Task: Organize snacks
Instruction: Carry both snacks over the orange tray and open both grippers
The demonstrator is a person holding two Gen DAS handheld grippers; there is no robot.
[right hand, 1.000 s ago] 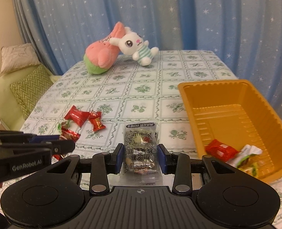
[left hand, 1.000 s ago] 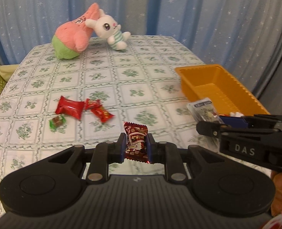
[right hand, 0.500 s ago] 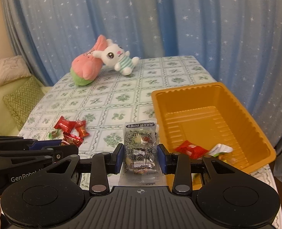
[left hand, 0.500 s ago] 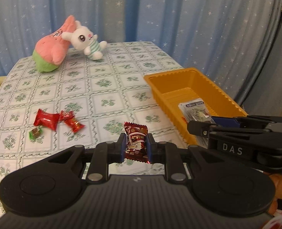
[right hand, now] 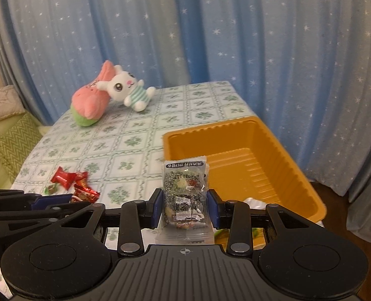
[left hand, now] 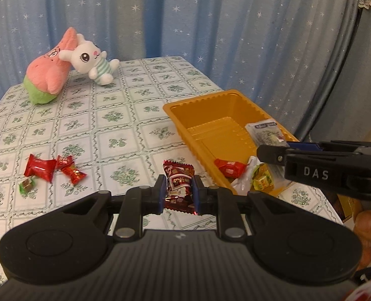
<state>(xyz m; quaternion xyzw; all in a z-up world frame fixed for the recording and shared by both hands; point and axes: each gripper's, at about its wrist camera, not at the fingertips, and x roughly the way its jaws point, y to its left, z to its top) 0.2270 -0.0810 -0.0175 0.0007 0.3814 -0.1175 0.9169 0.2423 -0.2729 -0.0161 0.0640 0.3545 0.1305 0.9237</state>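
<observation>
My left gripper point(left hand: 178, 193) is shut on a dark red snack packet point(left hand: 179, 185), held above the tablecloth just left of the orange tray point(left hand: 203, 105). My right gripper point(right hand: 184, 207) is shut on a clear packet of mixed snacks point(right hand: 185, 190), held over the tray's near left corner point(right hand: 175, 138). In the left wrist view that right gripper point(left hand: 265, 150) reaches in from the right over the tray with the clear packet point(left hand: 265, 133). A red candy point(left hand: 229, 168) and other wrappers point(left hand: 258, 181) lie inside the tray. Several red candies point(left hand: 41, 168) and a green one point(left hand: 26, 186) lie on the table to the left.
A pink plush point(left hand: 48, 80) and a white bunny plush point(left hand: 90, 61) sit at the far end of the table point(left hand: 125, 115). Blue starred curtains hang behind. Cushions point(right hand: 12, 145) lie beyond the table's left edge. A hand point(left hand: 368, 228) holds the right gripper.
Both grippers have moved to the right with their packets, rising slightly. The tray has come closer in both views, and the right gripper now hangs over it.
</observation>
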